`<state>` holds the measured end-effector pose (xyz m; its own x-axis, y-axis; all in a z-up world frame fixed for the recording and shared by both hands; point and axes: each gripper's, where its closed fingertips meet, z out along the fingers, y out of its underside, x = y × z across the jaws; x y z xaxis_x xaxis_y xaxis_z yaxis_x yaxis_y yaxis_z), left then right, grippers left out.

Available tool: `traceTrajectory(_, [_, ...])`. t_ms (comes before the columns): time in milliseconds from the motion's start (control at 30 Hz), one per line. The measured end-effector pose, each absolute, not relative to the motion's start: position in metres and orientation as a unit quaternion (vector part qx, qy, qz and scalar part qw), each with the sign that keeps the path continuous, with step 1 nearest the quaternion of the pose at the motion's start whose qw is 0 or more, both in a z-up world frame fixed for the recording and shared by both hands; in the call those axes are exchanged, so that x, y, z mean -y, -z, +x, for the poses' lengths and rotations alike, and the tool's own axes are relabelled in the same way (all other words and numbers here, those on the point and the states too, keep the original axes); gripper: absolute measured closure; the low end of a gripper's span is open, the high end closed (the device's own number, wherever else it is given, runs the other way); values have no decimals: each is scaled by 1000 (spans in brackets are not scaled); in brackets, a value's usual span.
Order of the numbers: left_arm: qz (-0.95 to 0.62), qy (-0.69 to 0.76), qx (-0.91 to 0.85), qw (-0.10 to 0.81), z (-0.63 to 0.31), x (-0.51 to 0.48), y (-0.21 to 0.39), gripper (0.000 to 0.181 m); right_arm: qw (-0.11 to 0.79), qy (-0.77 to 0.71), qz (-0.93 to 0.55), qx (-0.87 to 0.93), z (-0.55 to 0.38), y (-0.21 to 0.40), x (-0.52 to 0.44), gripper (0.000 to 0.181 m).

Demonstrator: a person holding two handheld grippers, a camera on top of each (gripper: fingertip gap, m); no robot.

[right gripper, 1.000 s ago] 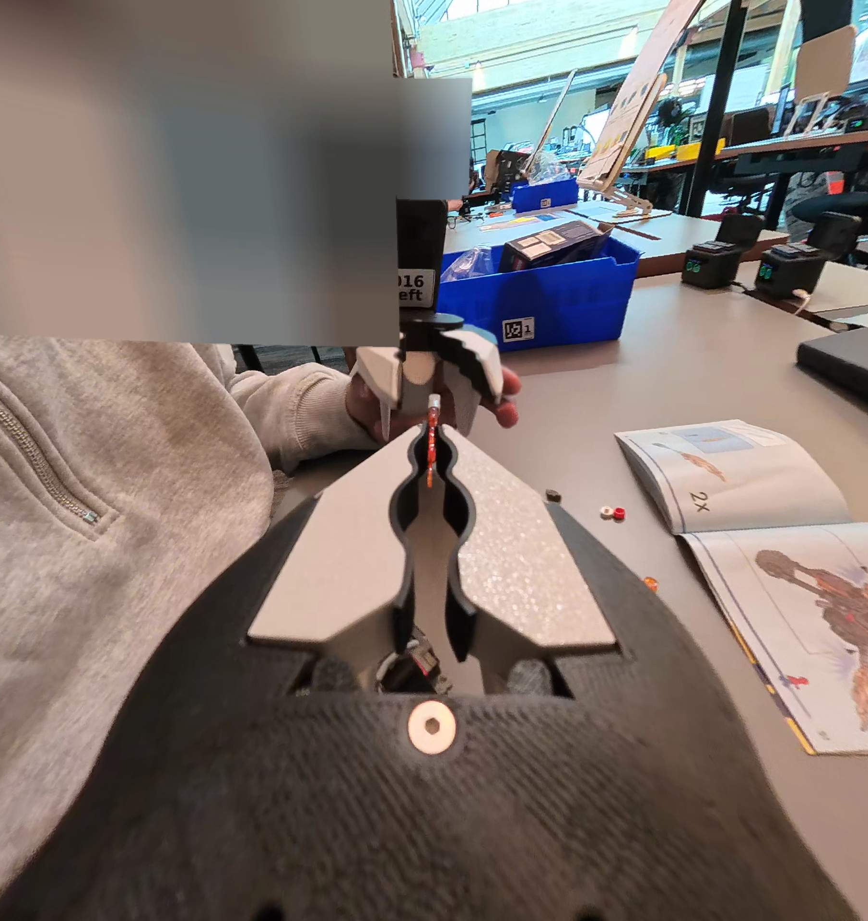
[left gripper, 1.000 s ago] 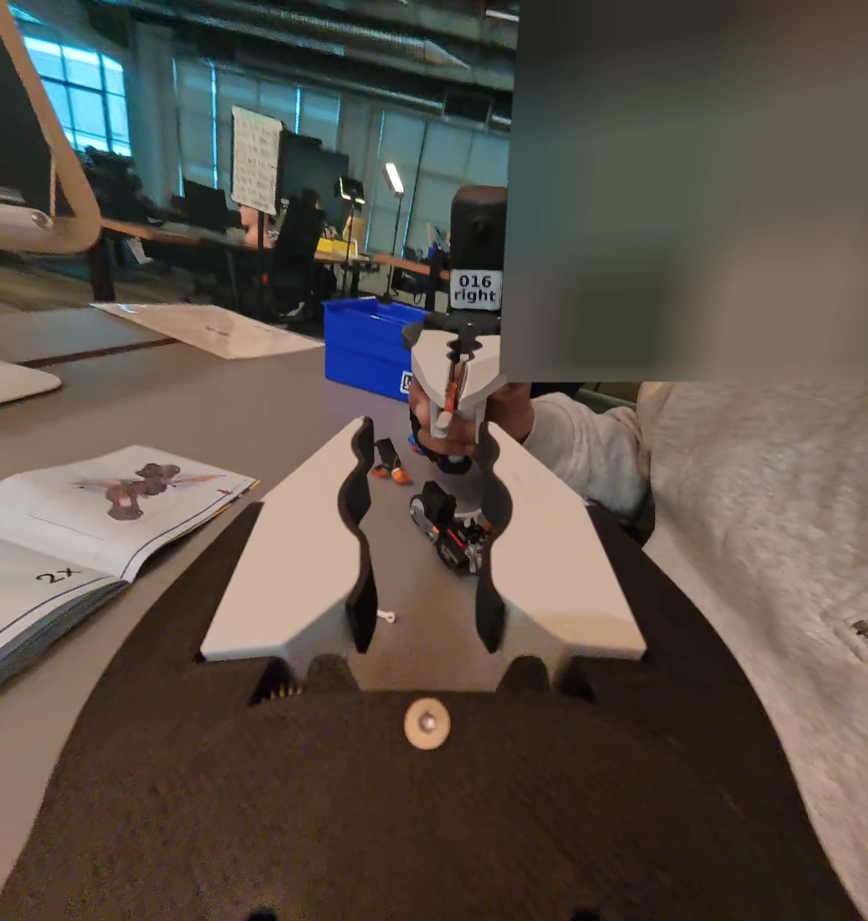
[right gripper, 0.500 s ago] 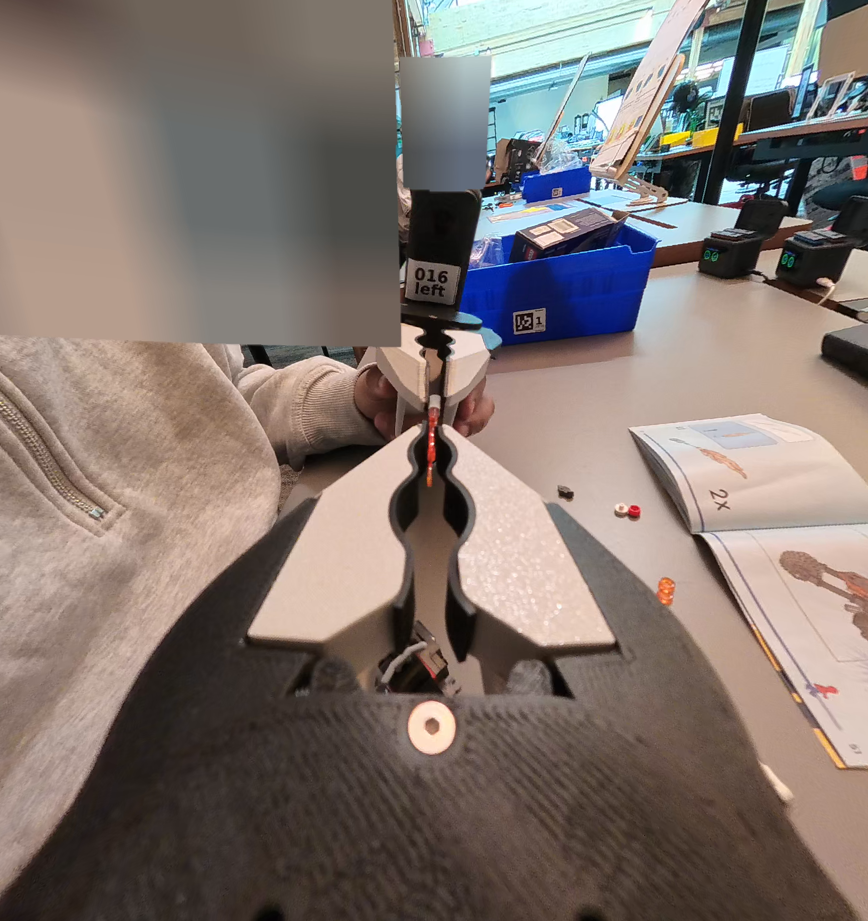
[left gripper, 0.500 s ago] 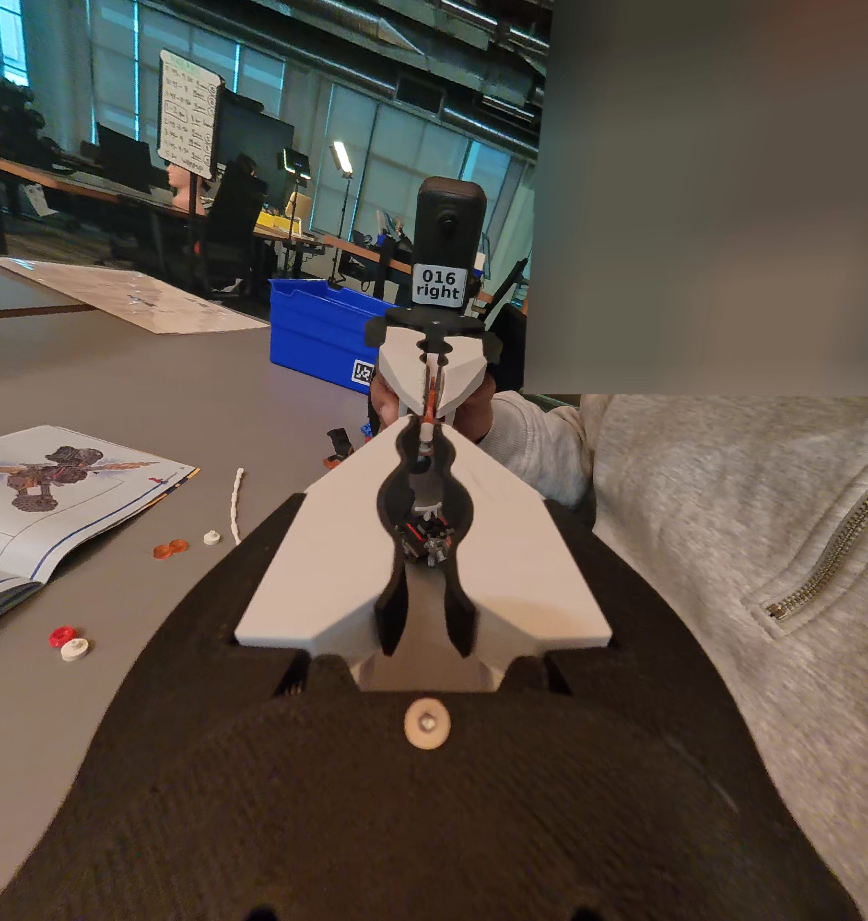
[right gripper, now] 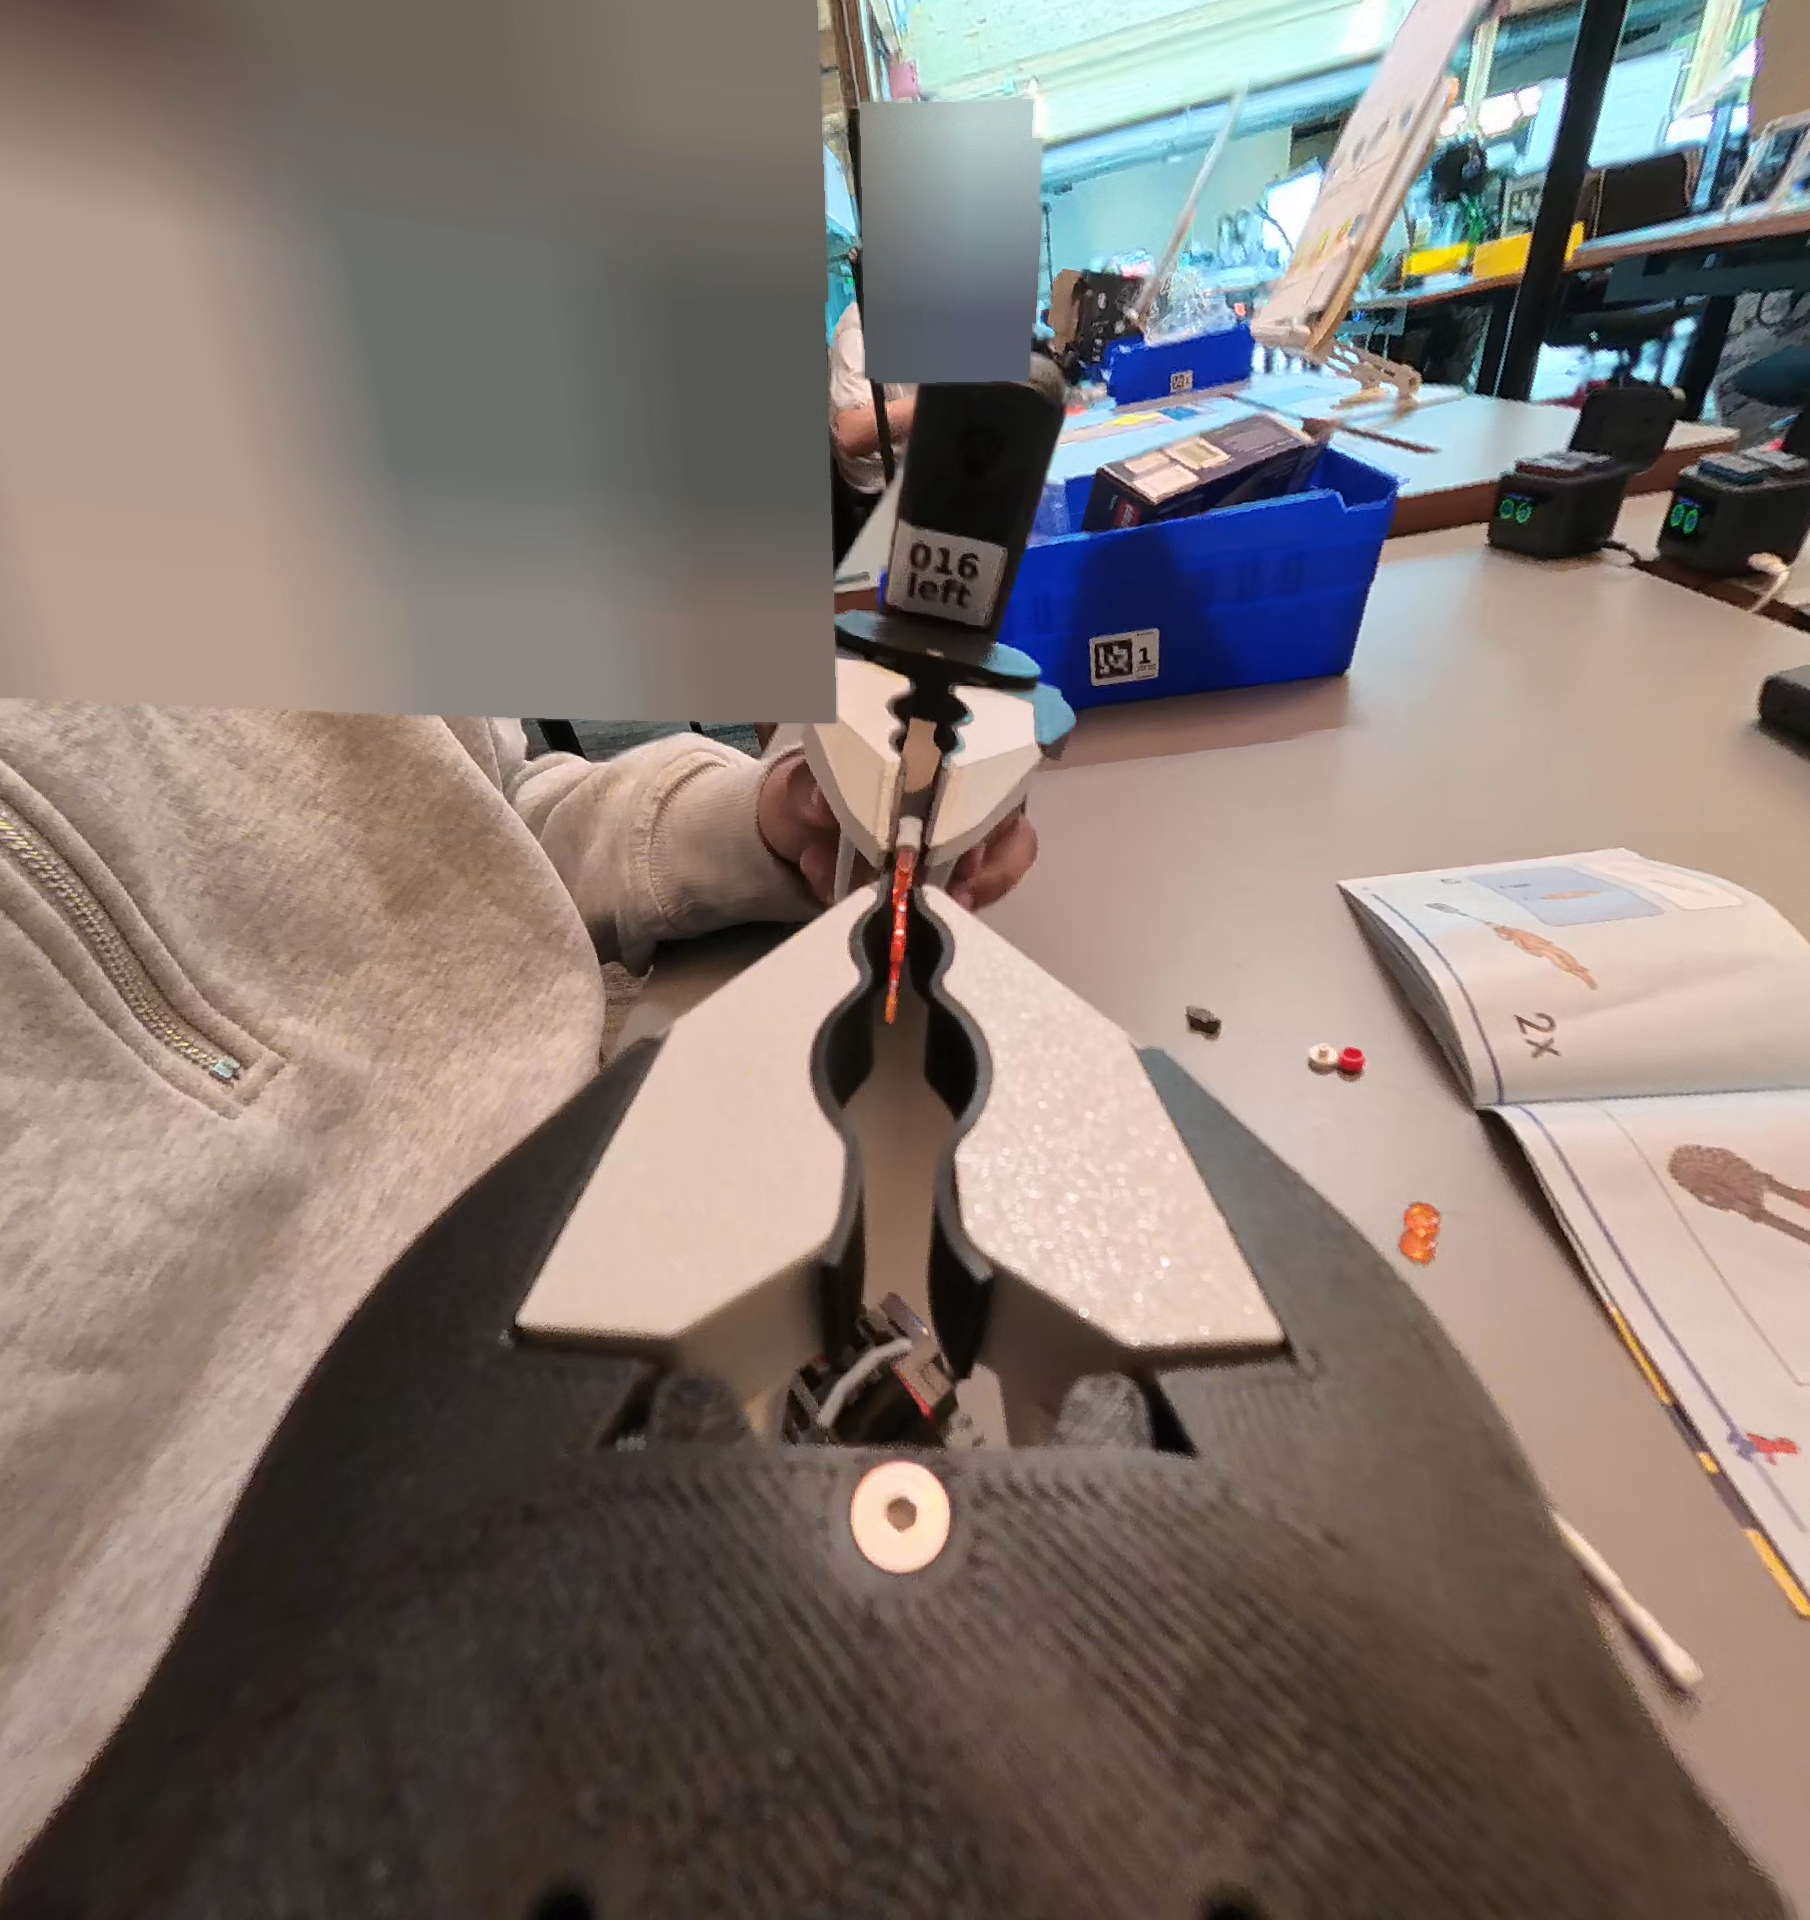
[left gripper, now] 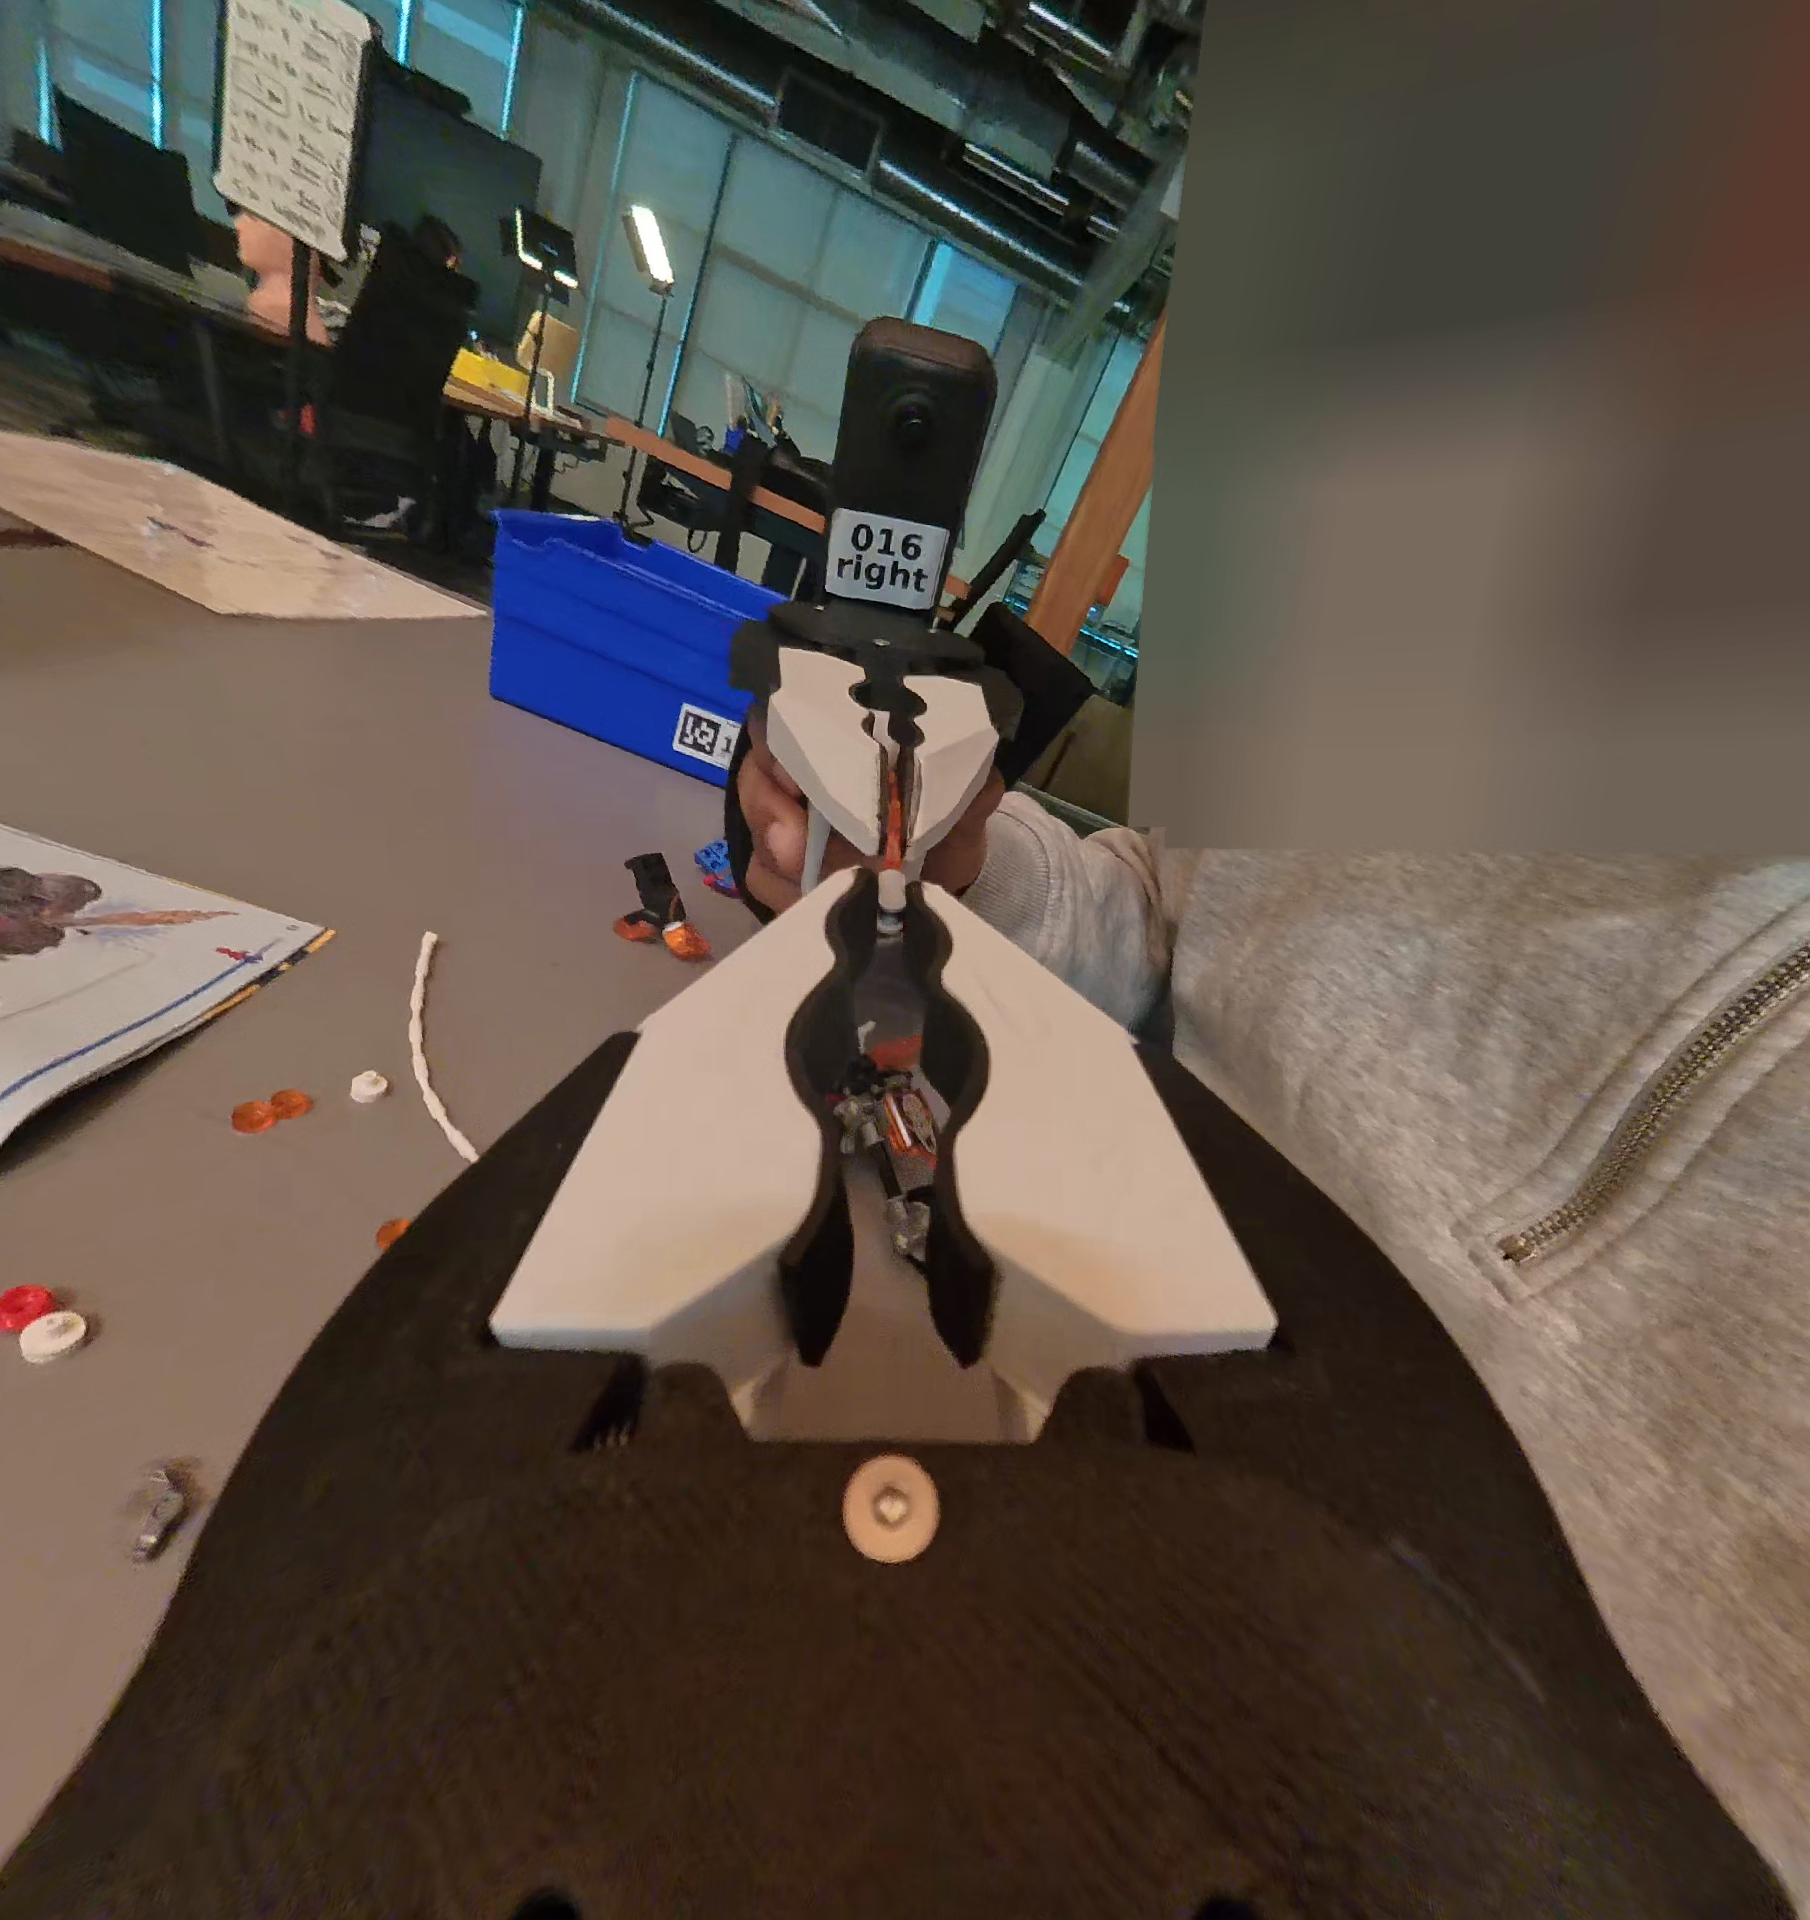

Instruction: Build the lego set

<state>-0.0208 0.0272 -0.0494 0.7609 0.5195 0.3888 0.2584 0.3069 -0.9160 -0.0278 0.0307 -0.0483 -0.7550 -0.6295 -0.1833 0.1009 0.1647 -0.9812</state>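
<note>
My right gripper (right gripper: 896, 906) is shut on a thin translucent orange flame piece (right gripper: 895, 961) that points forward. My left gripper (left gripper: 888, 902) faces it tip to tip and is shut on the small white end piece (left gripper: 888, 889) at the flame's far end. Both are held above the table. Each gripper shows in the other's view: the right one (left gripper: 893, 821) and the left one (right gripper: 913, 831). A small dark and orange lego model (left gripper: 896, 1122) lies on the table under the jaws. It also shows in the right wrist view (right gripper: 885, 1371).
An open instruction booklet (left gripper: 101, 966) (right gripper: 1659, 1039) lies beside the work spot. Loose pieces are scattered there: orange studs (left gripper: 270, 1110), a white wavy rod (left gripper: 428, 1039), red and white studs (right gripper: 1335, 1058), and a dark part with orange feet (left gripper: 657, 899). A blue bin (right gripper: 1223, 582) stands behind. A person's grey sweater is close. My left and right fingertips are right by each other.
My left gripper was open one second ago. It has moved up to the right gripper and shut on the white end of the flame piece. The right gripper kept its hold.
</note>
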Motion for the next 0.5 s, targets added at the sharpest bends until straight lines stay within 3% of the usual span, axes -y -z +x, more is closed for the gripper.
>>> traceTrajectory(500, [-592,-81,352,720,-23,-26,57,179,319,599,-164,-716,-29,56,-28,181])
